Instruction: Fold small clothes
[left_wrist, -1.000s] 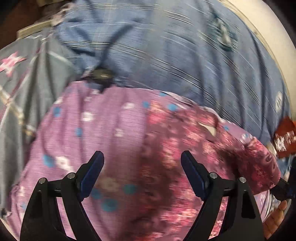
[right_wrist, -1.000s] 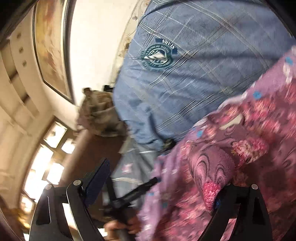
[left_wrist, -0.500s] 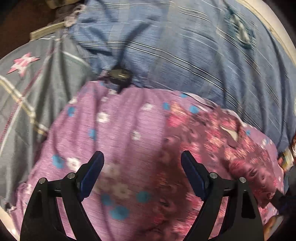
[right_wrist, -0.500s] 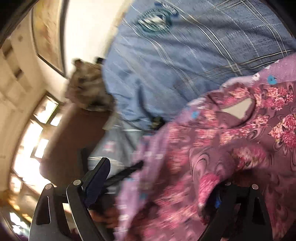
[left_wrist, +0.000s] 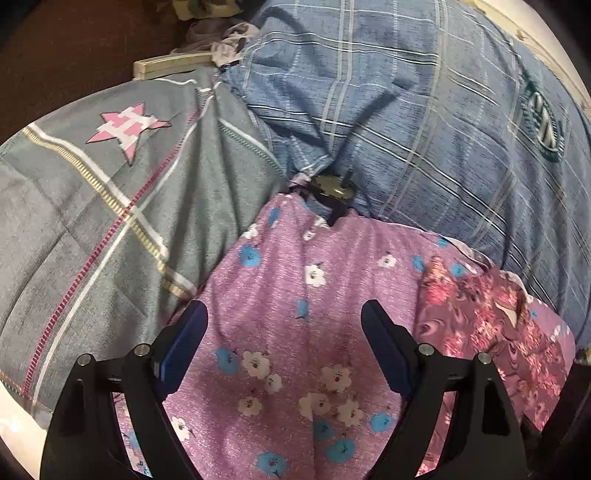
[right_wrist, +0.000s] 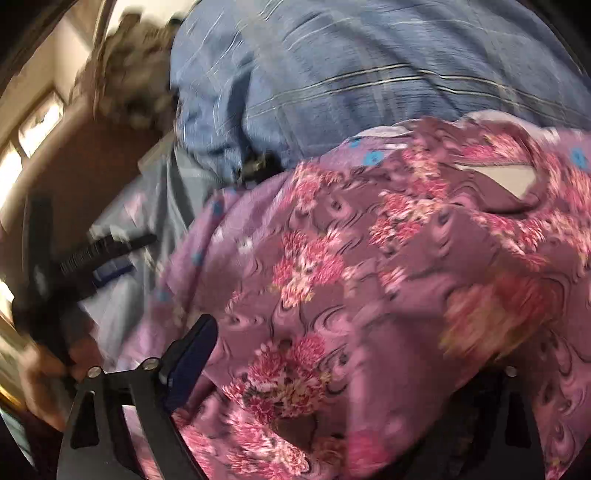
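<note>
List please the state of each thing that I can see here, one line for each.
Left tongs: open, nothing between the fingers, above the purple cloth.
Right tongs: draped by the flowered garment, grip not visible.
Purple cloth: spread flat, blue and white flowers.
Flowered garment: lying on the purple cloth, rumpled.
Blue checked sheet: wrinkled.
Grey sheet: creased.

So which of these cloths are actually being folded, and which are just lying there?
In the job:
purple flowered garment
left gripper
right gripper

Just lying about:
blue checked sheet
grey sheet with pink star
crumpled cloth at the far edge
</note>
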